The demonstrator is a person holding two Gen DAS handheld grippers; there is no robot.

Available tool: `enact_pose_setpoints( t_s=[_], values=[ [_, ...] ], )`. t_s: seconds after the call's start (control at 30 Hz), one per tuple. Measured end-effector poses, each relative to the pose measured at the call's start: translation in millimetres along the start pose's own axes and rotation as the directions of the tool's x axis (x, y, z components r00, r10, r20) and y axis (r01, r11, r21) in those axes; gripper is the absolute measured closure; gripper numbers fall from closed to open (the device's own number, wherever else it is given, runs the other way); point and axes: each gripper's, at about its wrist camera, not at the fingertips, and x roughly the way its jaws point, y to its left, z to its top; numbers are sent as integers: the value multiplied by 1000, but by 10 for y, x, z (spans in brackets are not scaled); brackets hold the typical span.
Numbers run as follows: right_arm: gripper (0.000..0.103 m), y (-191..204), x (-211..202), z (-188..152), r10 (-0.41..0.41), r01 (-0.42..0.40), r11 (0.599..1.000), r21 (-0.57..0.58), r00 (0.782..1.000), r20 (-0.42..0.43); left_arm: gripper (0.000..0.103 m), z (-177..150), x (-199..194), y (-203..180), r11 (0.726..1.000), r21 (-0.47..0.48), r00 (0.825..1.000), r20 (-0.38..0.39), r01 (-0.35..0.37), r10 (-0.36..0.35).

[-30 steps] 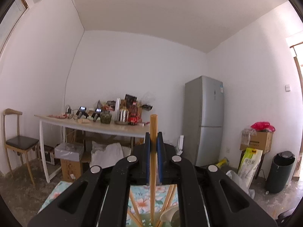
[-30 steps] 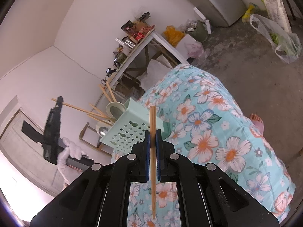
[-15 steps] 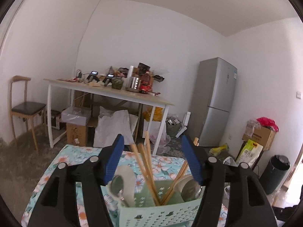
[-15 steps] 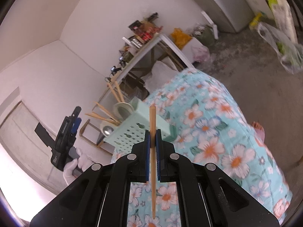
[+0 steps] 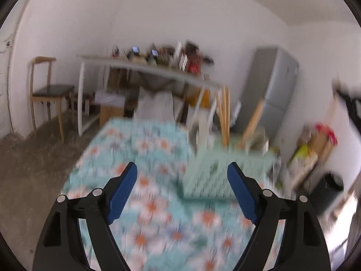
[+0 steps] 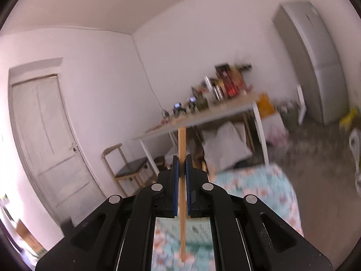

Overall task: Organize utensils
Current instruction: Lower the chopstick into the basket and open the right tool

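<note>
Wooden chopstick (image 6: 181,158) sits clamped upright in your right claw (image 6: 181,164); your left claw (image 5: 182,169) gapes empty, facing the green basket (image 5: 216,174) of utensils.

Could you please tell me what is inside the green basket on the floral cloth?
Wooden chopsticks stand upright in the green basket, beside pale, blurred utensils, possibly spoons. The basket's wall hides their lower ends.

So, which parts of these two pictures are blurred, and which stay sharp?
Left wrist view: the open left claw is sharp, while the floral cloth and green basket are smeared by motion. Right wrist view: the right claw and its chopstick are crisp; the cluttered table is blurred. Fisheye bending curves the walls in both.
</note>
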Motion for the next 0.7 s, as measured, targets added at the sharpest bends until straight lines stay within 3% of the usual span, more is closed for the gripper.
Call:
enact_pose_setpoints(
  t_s=[0.17,0.37,0.57,0.7],
  values=[
    [99,162,412,159,-16,21,996,-89,999,49,22,-431,-21,-19,996,89,995,-94,-17,25],
    [99,248,867,109,-46,58,978,-200,997,64,20,-566,10,-21,995,103,989,-150,9,7],
    [99,248,1233,-170,-83,82,949,-306,996,9,19,-612,32,-19,994,109,986,-167,8,10],
    [99,252,1433,-452,-111,70,916,-395,990,-82,19,-620,61,-28,995,103,985,-172,0,17]
  ],
)
